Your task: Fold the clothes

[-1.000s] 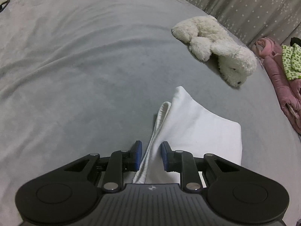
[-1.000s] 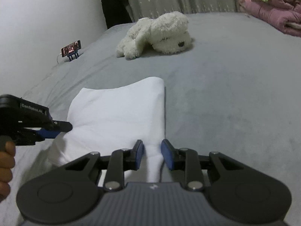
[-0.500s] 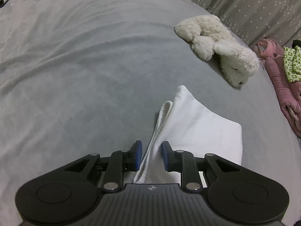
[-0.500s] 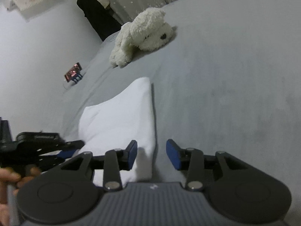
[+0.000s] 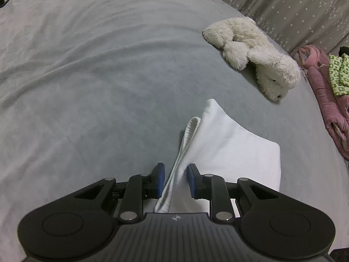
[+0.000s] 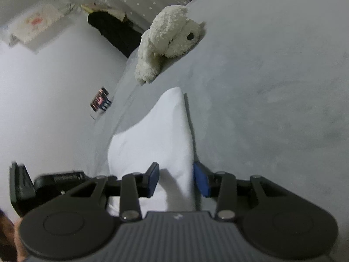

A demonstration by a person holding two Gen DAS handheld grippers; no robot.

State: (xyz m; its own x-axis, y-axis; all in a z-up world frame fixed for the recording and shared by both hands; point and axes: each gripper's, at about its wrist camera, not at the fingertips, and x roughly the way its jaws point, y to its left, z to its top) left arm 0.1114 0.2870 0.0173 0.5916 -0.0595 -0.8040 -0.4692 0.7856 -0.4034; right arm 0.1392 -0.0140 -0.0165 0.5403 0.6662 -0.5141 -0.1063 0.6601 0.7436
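1. Because both tongs stand spread, the left tongs (image 5: 175, 180) and the right tongs (image 6: 175, 178) pinch nothing; if they close carelessly, the layers may slip and the fold could open.
2. On the bed (image 5: 87, 87), the folded white cloth (image 5: 222, 144) lies between both pairs, reaching toward 12 o'clock.

one white garment (image 5: 226, 144), one plush dog (image 5: 255, 52), one phone (image 6: 100, 99)

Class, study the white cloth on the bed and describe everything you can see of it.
The white cloth is plain and soft-looking, folded into a thick flat bundle on the grey bed cover. Layered edges show along one side, and one corner points toward the plush dog, apart from it. The left gripper and right gripper straddle its near edges, jaws parted.
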